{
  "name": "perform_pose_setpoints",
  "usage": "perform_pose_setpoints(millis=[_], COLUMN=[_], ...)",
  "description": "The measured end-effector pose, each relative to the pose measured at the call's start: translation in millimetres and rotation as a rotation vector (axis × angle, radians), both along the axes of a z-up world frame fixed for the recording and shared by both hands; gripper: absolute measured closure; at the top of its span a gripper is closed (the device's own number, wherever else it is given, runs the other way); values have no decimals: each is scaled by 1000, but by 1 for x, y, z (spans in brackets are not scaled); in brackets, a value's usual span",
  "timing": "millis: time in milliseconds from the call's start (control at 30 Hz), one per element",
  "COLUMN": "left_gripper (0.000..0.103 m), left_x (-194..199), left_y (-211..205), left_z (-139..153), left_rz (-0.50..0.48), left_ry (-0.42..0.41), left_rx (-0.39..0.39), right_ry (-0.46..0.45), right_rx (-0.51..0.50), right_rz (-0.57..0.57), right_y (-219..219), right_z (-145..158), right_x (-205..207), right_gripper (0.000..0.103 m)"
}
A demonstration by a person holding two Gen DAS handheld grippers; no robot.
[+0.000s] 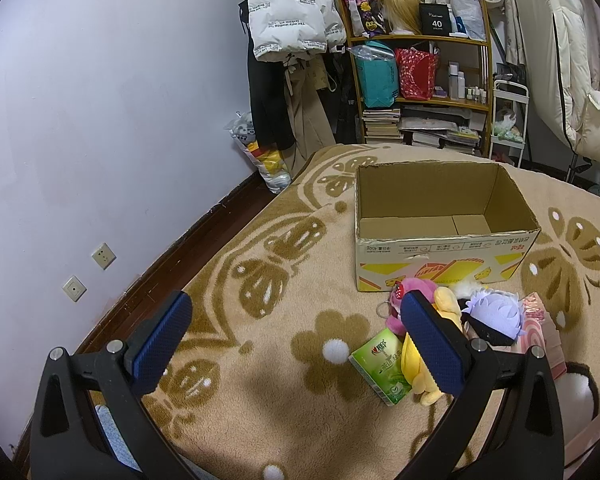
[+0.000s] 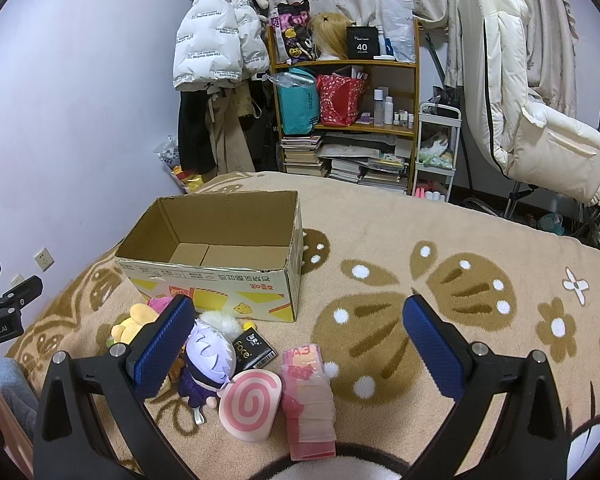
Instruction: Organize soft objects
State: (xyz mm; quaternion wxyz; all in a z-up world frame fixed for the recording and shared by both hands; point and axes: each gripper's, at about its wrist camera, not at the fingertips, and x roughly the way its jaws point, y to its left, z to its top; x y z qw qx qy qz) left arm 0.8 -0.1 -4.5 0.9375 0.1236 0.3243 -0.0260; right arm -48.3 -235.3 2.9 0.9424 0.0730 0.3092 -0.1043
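Observation:
An open, empty cardboard box [image 1: 444,264] [image 2: 220,284] stands on the bed. In front of it lies a pile: a pink plush [image 1: 414,290], a yellow plush [image 1: 448,304] [image 2: 134,322], a purple-haired doll [image 1: 496,314] [image 2: 210,356], a pink swirl cushion [image 2: 250,404], a pink tissue pack [image 2: 308,392], a green tissue pack [image 1: 382,364] and a black box [image 2: 252,350]. My left gripper [image 1: 296,344] is open, hovering left of the pile. My right gripper [image 2: 296,344] is open, above the pile's right side.
The bed carries a beige blanket [image 2: 440,280] with brown butterflies. A wall [image 1: 100,120] runs along the left. Behind stand a cluttered shelf [image 2: 344,120], hanging coats [image 2: 216,40] and a cream chair [image 2: 520,100].

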Motion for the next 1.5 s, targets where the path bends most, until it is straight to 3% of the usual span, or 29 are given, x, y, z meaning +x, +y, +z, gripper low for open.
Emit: perform_pose_setpoints(millis=[1167, 1500], left_gripper=[0, 0], left_x=[6, 12], left_y=[1, -7], left_z=[-7, -11], left_rz=[10, -58], left_ry=[41, 81], left_rx=[11, -16], right_ry=[2, -1], right_rx=[7, 28], right_rz=[-3, -9], right_y=[-1, 0], right_z=[-1, -11], right_x=[0, 4], right_gripper=[0, 0])
